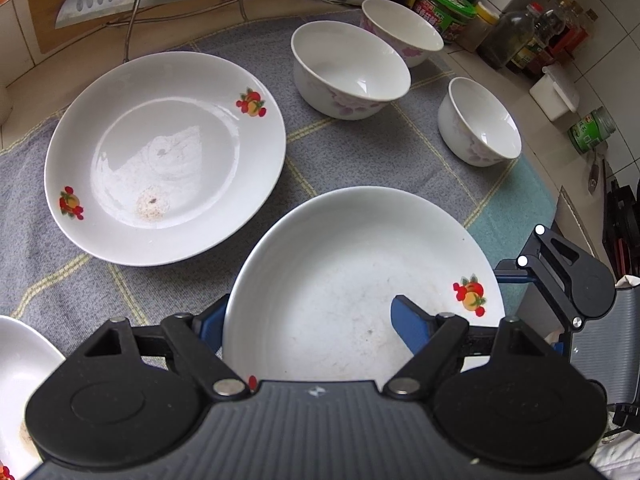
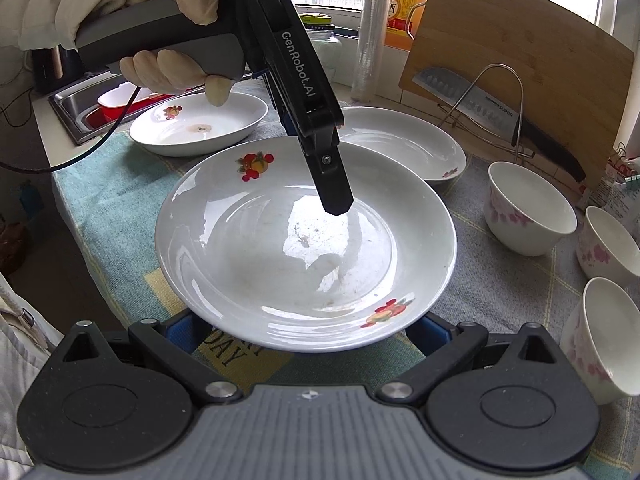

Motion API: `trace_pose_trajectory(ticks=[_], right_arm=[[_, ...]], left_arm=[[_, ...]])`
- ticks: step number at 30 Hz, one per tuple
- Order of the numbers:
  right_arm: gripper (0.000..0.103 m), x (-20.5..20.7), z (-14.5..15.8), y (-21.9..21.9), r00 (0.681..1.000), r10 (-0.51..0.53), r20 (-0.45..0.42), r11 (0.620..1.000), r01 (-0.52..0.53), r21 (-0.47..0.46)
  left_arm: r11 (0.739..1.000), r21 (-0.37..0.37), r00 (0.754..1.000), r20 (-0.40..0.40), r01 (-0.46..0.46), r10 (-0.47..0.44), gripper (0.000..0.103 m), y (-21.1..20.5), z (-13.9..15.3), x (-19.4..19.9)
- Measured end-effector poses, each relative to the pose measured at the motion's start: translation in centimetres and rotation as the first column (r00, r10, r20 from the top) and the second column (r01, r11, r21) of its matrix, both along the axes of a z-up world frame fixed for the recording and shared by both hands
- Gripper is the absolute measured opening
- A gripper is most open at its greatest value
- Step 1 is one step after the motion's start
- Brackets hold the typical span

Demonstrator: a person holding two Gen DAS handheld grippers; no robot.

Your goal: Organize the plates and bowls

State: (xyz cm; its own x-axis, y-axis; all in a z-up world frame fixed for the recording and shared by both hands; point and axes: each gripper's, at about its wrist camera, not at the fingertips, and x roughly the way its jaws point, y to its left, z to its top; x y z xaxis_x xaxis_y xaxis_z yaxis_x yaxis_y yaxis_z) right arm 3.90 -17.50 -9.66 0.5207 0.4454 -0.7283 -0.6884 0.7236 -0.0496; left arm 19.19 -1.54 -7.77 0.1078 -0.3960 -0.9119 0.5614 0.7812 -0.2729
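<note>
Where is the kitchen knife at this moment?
The kitchen knife lies on a wire rack against the wooden cutting board, at the back of the counter behind the plates; the left wrist view shows it top left.

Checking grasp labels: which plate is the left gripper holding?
The nearest plate, rim pinched by the left gripper; the other two lie on the cloth.

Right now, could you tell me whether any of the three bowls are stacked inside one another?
No, the three bowls each stand apart on the checked cloth, with cloth showing between them.
</note>
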Motion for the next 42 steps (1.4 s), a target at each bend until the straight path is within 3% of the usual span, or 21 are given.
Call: trace_pose_trajectory(ticks=[20,42], right_arm=[[0.103,1.7,1.8,5.5,0.994,0.103,0.024,0.995,-0.103,0.009],[0.103,4.5,2.4,14.1,0.969,0.244,0.045,0.969,-0.245,0.019]], left_arm=[[0.995,-0.016,0.993,0.056,-0.1,0.101,0.082,6.8,2.2,-0.4],[0.971,-0.01,0.967,0.09,-0.24,0.24,0.082,16.9,3.2,-0.3]])
